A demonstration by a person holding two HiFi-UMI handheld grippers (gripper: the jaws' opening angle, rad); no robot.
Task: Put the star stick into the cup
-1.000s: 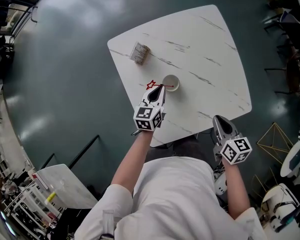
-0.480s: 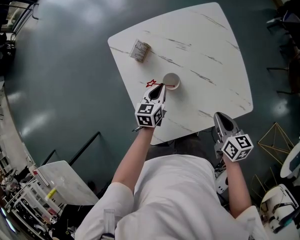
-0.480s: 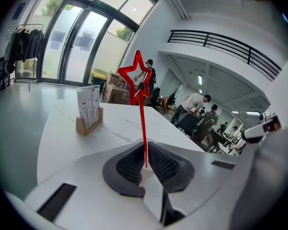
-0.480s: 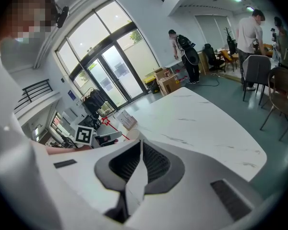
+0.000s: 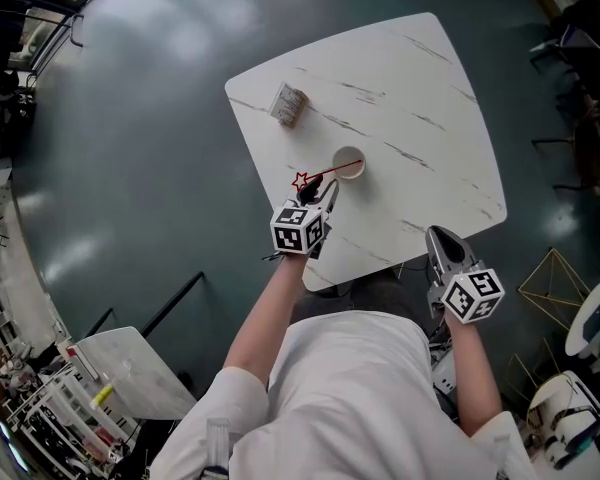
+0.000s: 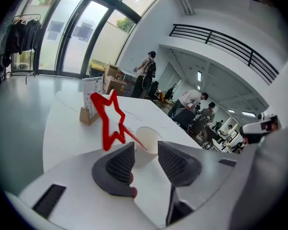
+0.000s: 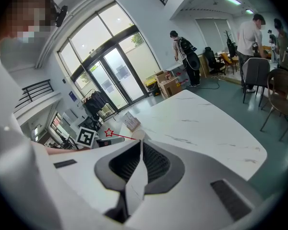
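Observation:
The red star stick (image 5: 303, 180) leans out of the white cup (image 5: 348, 163) on the marble table (image 5: 420, 98), its thin end inside the cup and the star hanging over the near-left rim. My left gripper (image 5: 323, 194) sits just short of the cup, its jaws opening with nothing pressed between them. In the left gripper view the star (image 6: 110, 121) stands above the left finger (image 6: 119, 164), and the cup (image 6: 146, 145) shows beyond the gap. My right gripper (image 5: 443, 245) hovers off the table's near edge with its jaws together (image 7: 140, 147) and empty.
A small card holder (image 5: 288, 105) stands near the table's far-left edge. The table's near edge lies close under both grippers. A gold wire frame (image 5: 553, 280) and chairs stand on the floor to the right. People stand far off in the hall (image 7: 182, 56).
The left jaws have parted and let go of the stick, which now leans in the cup by itself. The left gripper drew back slightly from the cup. The right gripper stayed put.

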